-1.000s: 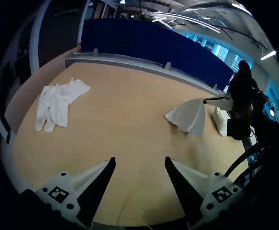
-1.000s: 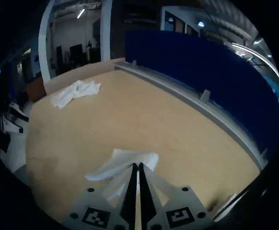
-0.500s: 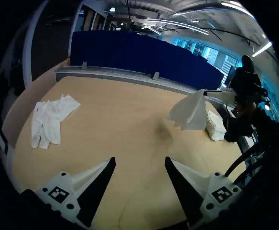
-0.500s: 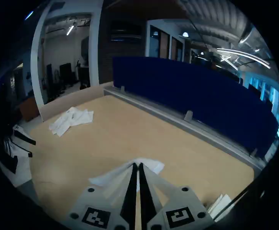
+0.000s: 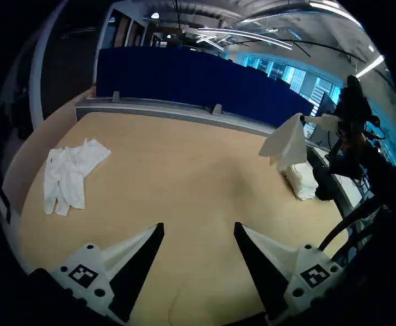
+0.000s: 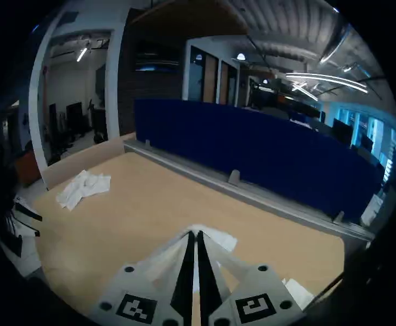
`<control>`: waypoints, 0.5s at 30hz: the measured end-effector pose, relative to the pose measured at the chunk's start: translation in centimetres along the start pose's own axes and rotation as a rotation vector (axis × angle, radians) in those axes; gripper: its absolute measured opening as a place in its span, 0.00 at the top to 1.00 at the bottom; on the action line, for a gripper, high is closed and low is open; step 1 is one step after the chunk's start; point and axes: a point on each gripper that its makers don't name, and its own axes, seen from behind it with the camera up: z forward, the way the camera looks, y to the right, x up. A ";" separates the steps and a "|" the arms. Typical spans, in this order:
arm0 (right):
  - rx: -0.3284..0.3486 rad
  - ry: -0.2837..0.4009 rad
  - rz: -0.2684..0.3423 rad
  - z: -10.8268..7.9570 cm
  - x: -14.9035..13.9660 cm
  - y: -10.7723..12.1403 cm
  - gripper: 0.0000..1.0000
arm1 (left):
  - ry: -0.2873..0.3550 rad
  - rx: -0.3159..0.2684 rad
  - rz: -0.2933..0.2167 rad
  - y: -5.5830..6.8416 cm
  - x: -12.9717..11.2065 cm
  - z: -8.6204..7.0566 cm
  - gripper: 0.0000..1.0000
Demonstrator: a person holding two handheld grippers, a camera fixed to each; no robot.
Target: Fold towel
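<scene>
Left gripper [image 5: 198, 225], lower frame: two white wedge fingers [image 5: 127, 250], black inner faces, square black-and-white markers [image 5: 82, 274], small round holes. Right gripper [image 6: 195, 234], lower frame: identical build. Person [image 5: 369, 163], right edge: dark clothing.

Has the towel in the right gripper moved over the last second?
Yes. In the left gripper view, the towel rose off the table and now hangs over the folded stack.

No legible text, labels, numbers or signs
</scene>
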 end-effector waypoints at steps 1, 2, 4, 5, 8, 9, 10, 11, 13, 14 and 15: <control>-0.013 0.002 0.000 -0.4 0.2 0.9 0.96 | 0.000 -0.001 0.001 0.1 0.0 0.0 0.05; -0.026 0.005 0.001 -0.8 0.4 1.8 0.96 | 0.000 -0.001 0.002 0.1 0.1 0.0 0.05; -0.051 0.008 0.006 -1.6 0.8 3.8 0.96 | 0.000 -0.002 0.005 0.2 0.1 0.0 0.05; -0.063 0.009 0.009 -2.0 0.9 4.8 0.96 | -0.001 -0.003 0.006 0.3 0.1 0.0 0.05; -0.099 0.009 0.019 -3.0 1.3 7.8 0.96 | -0.001 -0.004 0.009 0.4 0.1 0.0 0.04; -0.112 0.007 0.021 -3.4 1.3 8.9 0.96 | -0.002 -0.004 0.010 0.5 0.1 0.0 0.04; -0.124 0.004 0.023 -3.6 1.2 9.9 0.96 | -0.003 -0.004 0.011 0.5 0.1 0.0 0.04; -0.136 0.002 0.025 -3.9 1.2 10.8 0.96 | -0.004 -0.004 0.011 0.6 0.1 0.0 0.04; -0.157 -0.008 0.032 -4.2 0.9 12.7 0.97 | -0.009 -0.004 0.011 0.8 0.0 0.0 0.04; -0.167 -0.013 0.035 -4.3 0.7 13.5 0.97 | -0.013 -0.004 0.010 0.9 -0.1 0.0 0.04; -0.176 -0.020 0.040 -4.4 0.4 14.4 0.97 | -0.015 -0.004 0.011 1.0 -0.2 0.1 0.04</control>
